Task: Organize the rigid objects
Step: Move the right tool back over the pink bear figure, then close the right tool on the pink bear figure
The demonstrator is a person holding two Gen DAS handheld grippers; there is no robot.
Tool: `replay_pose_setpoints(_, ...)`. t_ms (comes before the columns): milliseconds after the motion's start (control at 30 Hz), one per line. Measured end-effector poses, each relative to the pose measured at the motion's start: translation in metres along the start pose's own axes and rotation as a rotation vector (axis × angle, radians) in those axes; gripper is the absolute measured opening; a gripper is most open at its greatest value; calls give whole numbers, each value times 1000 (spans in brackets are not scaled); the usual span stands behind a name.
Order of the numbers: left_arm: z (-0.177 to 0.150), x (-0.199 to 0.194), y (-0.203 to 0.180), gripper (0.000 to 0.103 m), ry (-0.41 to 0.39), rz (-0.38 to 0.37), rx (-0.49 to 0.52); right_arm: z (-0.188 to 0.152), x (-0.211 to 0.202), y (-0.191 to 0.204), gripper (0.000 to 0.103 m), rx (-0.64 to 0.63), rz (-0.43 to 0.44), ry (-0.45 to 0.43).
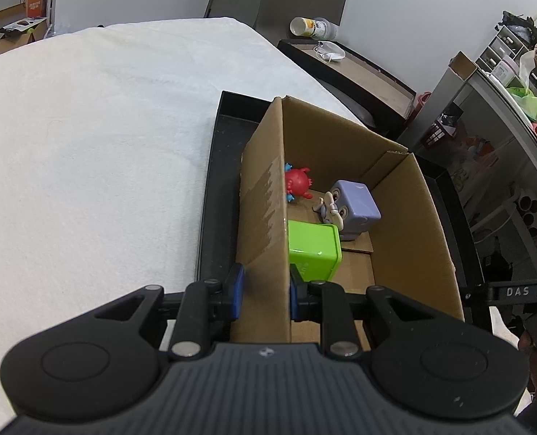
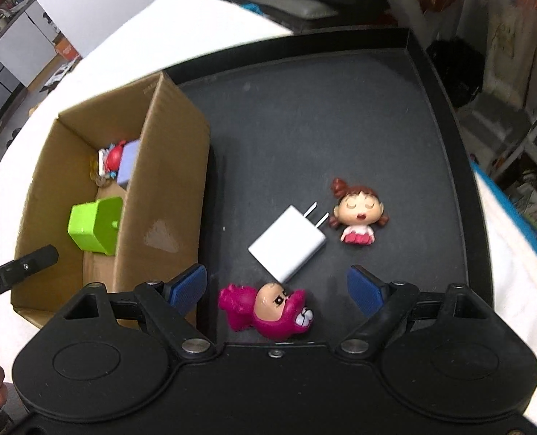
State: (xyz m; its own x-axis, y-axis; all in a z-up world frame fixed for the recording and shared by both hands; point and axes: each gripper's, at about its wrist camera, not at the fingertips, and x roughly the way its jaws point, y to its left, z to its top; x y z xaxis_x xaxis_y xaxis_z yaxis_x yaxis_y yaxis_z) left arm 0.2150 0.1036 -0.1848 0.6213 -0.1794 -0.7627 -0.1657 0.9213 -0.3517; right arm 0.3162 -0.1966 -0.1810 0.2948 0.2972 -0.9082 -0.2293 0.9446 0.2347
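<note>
The left tool (image 1: pixel 264 291) is clamped on the near wall of the cardboard box (image 2: pixel 166 181), steadying it on the black tray (image 2: pixel 341 108). Right of the box, the right tool (image 2: pixel 277 288) hangs wide over the pink figurine (image 2: pixel 268 310). The step appears to be picking it up; next, lower, close and carry it leftward into the box.

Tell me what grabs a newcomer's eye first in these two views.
The magenta dinosaur-suit figurine lies on the black tray, between the open fingers of the right gripper. Beyond it lie a white charger and a red-haired doll. The left gripper clamps a wall of the cardboard box, which holds a green block, a lilac cube and a red toy.
</note>
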Motion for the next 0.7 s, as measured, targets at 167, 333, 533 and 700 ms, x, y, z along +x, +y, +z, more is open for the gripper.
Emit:
replay_pose_setpoints(167,0,1,-1,23,0,8,6,-3,10,-4,83,9,-17,48)
replay_pose_setpoints(333,-1,2,-2,23,0,15,13,-5,20,-6,83,41,16,88)
replay_pose_setpoints(533,-1,2,-3,23,-1,15,12,-8,26,-5,76,34,-21,99)
replay_pose_setpoints(700,-2,2,-3,23,-1,15,14,-14,21,-12,75,62,-53,104)
